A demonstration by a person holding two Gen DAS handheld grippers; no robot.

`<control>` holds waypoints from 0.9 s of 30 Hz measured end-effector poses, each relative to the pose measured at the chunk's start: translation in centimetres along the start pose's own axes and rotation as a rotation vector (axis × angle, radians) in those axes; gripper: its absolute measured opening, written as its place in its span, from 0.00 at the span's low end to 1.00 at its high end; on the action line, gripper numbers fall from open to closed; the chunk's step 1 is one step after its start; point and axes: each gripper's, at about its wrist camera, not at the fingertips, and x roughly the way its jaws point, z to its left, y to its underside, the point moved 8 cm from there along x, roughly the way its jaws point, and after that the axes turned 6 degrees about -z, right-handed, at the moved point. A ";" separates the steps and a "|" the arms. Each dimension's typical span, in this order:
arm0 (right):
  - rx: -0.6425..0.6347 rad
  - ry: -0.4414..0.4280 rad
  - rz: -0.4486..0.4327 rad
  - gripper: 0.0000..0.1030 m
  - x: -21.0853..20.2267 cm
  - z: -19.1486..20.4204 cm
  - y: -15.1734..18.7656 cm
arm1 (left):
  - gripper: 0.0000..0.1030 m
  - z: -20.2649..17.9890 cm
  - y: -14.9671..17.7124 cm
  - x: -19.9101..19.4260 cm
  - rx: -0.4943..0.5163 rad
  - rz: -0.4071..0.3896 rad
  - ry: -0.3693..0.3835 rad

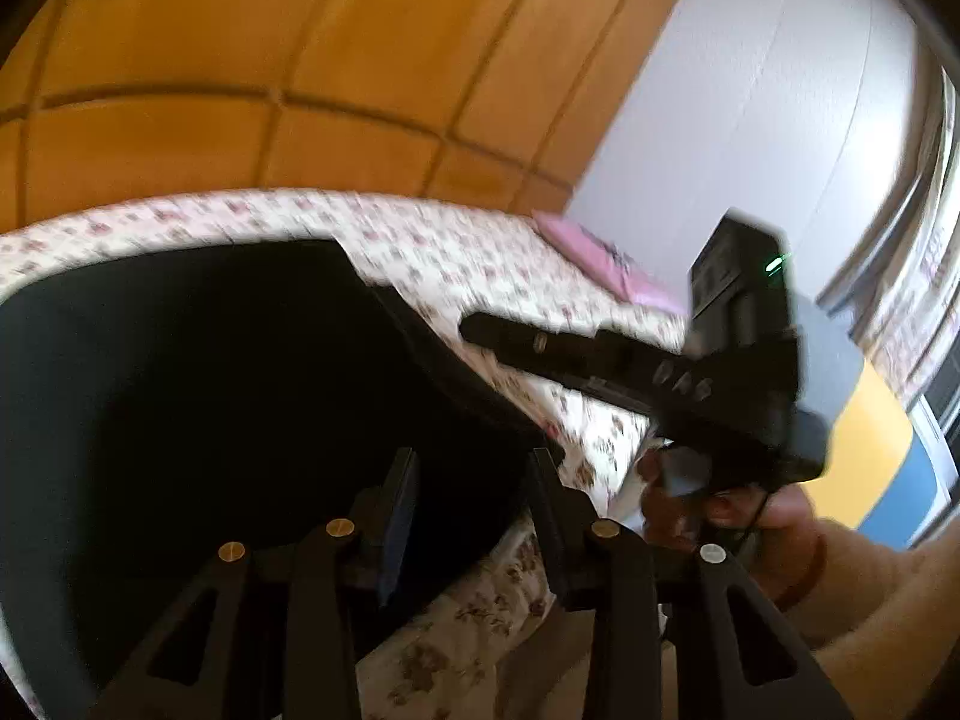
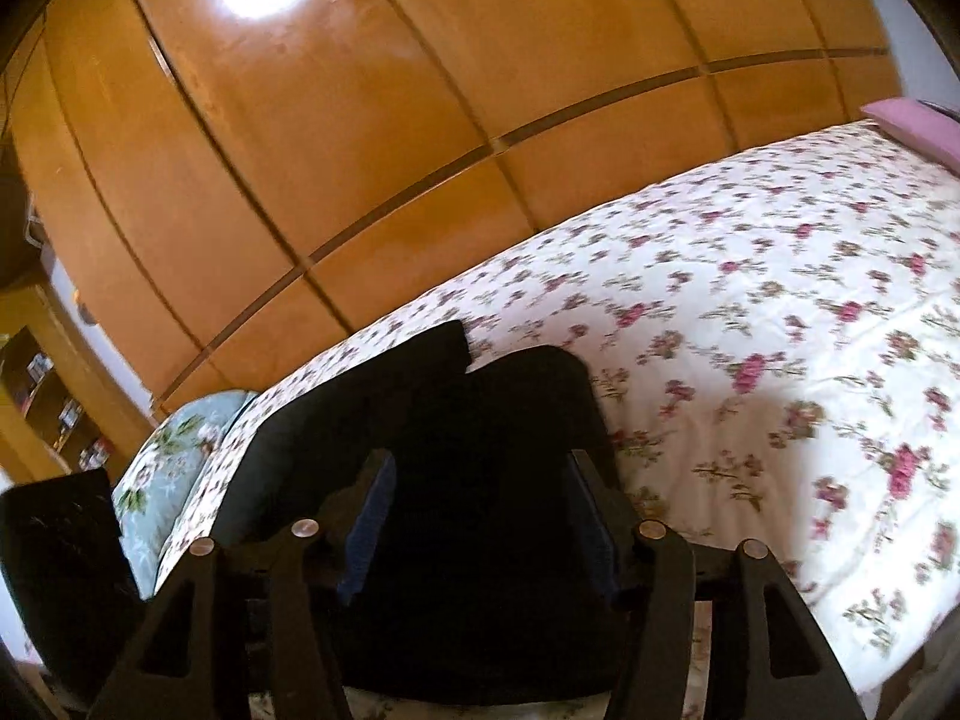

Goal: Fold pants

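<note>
The black pants (image 2: pixel 480 480) lie on the bed (image 2: pixel 780 312), on its cover of pink flowers on white, near the bed's near edge. In the right wrist view they fill the lower middle of the picture, with two rounded ends of cloth pointing toward 12 o'clock, the one at 11 o'clock reaching a little further than the other.

The right gripper (image 2: pixel 483 480) points down at the cloth. Its jaws stand partly open, one blue-padded finger at 9 o'clock of the pants' middle and the other at 3 o'clock, with dark cloth showing in the gap between them. The pads do not visibly press on the cloth, so no grip can be told.

In the left wrist view the pants (image 1: pixel 210 390) spread as a broad dark sheet from 9 o'clock to the centre, their edge running down toward 4 o'clock. The left gripper (image 1: pixel 474 468) has its jaws partly open; the cloth lies beneath and between the fingers, but the blur leaves it unclear whether a finger touches it. At 3 o'clock of this view the other gripper shows from the side, over the bed cover and just beside the pants' edge, held by a hand (image 1: pixel 750 516) with a tan sleeve.

Behind the bed runs a wooden wardrobe (image 2: pixel 360 150). A pink pillow (image 2: pixel 912 120) lies at the far end of the bed, at 2 o'clock.
</note>
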 end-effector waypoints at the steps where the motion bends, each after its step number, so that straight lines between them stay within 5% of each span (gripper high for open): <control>1: -0.007 -0.011 0.015 0.59 0.3 0.3 0.1 | 0.37 0.5 -0.4 -1.4 -0.008 -0.038 -0.016; 5: -0.004 -0.043 0.080 0.59 2.2 0.7 0.7 | 0.38 4.2 -1.6 -6.3 -0.102 -0.138 -0.111; 11: 0.020 -0.037 0.152 0.59 4.5 -0.1 1.2 | 0.42 13.1 0.4 -12.8 -0.408 -0.193 -0.249; 18: 0.055 -0.115 0.226 0.58 6.9 0.5 1.8 | 0.54 16.1 5.9 -10.9 -0.659 -0.078 -0.140; 19: 0.052 -0.108 0.223 0.44 7.1 0.7 1.8 | 0.55 16.2 6.3 -10.8 -0.681 -0.093 -0.133; 20: 0.047 -0.122 0.235 0.20 7.2 1.1 2.0 | 0.55 16.3 6.7 -10.7 -0.712 -0.115 -0.118; 22: 0.028 -0.123 0.245 0.16 7.2 1.9 2.2 | 0.48 16.3 6.5 -10.7 -0.716 -0.123 -0.119; 23: 0.014 -0.121 0.231 0.14 6.8 2.3 2.0 | 0.38 15.9 6.2 -11.0 -0.675 -0.120 -0.146; 27: 0.058 -0.179 0.122 0.12 3.3 3.7 -1.0 | 0.24 14.1 4.3 -11.5 -0.517 -0.102 -0.244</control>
